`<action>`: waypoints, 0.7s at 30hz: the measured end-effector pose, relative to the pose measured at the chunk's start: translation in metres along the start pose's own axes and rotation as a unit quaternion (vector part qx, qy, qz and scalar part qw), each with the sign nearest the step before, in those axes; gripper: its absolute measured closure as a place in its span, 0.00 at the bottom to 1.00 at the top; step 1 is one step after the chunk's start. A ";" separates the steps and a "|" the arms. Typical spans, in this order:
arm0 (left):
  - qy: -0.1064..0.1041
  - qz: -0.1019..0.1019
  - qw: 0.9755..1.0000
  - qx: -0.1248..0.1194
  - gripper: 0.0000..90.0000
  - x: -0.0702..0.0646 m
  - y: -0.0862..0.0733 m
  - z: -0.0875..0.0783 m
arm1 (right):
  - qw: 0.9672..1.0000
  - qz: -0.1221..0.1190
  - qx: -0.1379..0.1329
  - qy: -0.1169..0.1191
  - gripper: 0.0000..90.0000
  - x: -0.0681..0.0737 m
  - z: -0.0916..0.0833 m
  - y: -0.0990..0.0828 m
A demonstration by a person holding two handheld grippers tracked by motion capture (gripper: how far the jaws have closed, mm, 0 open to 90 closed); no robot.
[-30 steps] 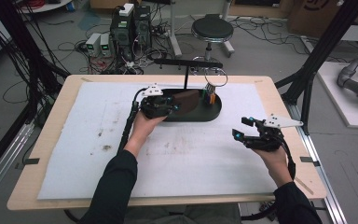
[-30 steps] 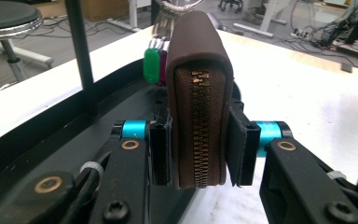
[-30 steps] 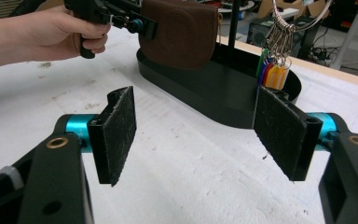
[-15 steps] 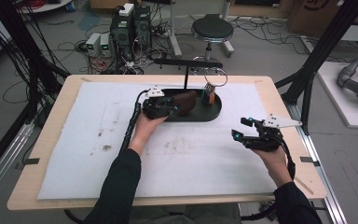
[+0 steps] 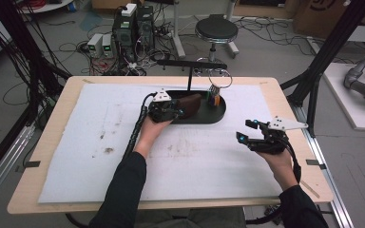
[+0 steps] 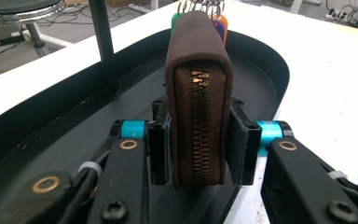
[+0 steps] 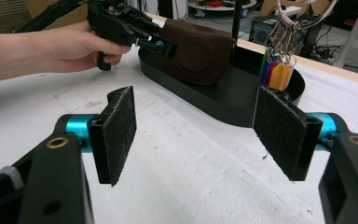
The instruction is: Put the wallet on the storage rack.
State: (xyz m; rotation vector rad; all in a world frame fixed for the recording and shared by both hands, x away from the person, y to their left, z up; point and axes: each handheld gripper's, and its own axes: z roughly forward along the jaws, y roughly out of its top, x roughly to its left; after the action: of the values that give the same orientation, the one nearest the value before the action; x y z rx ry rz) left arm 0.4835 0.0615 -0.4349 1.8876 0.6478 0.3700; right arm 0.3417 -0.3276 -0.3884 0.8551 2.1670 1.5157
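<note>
Left gripper (image 6: 198, 140) clamps the brown wallet (image 6: 198, 93) upright over the black tray (image 5: 218, 114) near the table's far edge. Not let go yet; right gripper (image 7: 196, 135) hangs open.

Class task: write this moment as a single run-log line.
left gripper: shut on wallet | wallet: upright over tray | right gripper: open, above table | keys: in tray

The wallet (image 6: 199, 116) stands on edge in the tray (image 5: 218, 114) — keys (image 5: 212, 97) behind it, right gripper (image 5: 248, 135) well apart.
</note>
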 end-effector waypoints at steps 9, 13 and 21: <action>0.015 -0.011 1.000 0.007 0.64 -0.002 0.002 -0.001 | 1.000 0.000 0.000 0.000 0.35 0.000 0.000 0.000; 0.022 -0.039 0.999 0.007 0.47 0.000 0.004 -0.006 | 1.000 0.001 0.000 0.001 0.35 0.000 0.000 0.000; 0.012 -0.065 0.998 0.010 0.31 -0.002 0.015 -0.031 | 1.000 0.006 -0.002 0.000 0.34 -0.002 -0.001 -0.001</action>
State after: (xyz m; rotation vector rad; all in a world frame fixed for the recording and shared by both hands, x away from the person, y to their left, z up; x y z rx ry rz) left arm 0.4699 0.0793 -0.4089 1.8524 0.7876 0.3029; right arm 0.3429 -0.3300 -0.3889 0.8688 2.1612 1.5264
